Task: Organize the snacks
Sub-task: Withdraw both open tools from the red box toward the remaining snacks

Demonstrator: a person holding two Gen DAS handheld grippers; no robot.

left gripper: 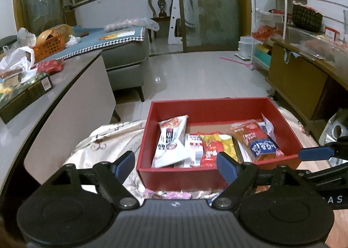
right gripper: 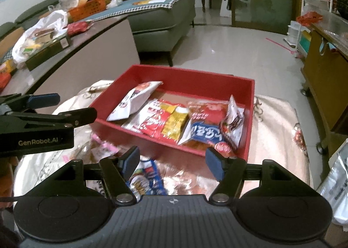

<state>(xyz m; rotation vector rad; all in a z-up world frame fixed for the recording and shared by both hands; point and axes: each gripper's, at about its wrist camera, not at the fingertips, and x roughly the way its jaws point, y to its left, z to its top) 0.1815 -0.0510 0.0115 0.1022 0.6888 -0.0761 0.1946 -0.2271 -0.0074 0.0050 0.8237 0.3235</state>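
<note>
A red box [left gripper: 217, 106] [right gripper: 187, 74] sits on a cloth-covered surface and holds several snack packets: a white one [left gripper: 169, 139] [right gripper: 134, 100], a red-and-yellow one [left gripper: 213, 145] [right gripper: 165, 119], and an orange-and-blue one [left gripper: 256, 139] [right gripper: 206, 130]. My left gripper [left gripper: 176, 165] is open and empty, just in front of the box's near wall. My right gripper [right gripper: 171, 161] is open and empty, above loose packets in front of the box: a blue one [right gripper: 148, 178] and a pink one [right gripper: 104, 148] [left gripper: 171, 194]. The left gripper also shows at the left of the right wrist view [right gripper: 63, 104].
A grey table [left gripper: 65, 82] at the left carries a dark box [left gripper: 26, 93], plastic bags and an orange basket [left gripper: 50, 46]. A sofa [left gripper: 126, 56] stands behind it. A wooden cabinet [left gripper: 300, 82] and a wire rack [left gripper: 269, 19] are at the right.
</note>
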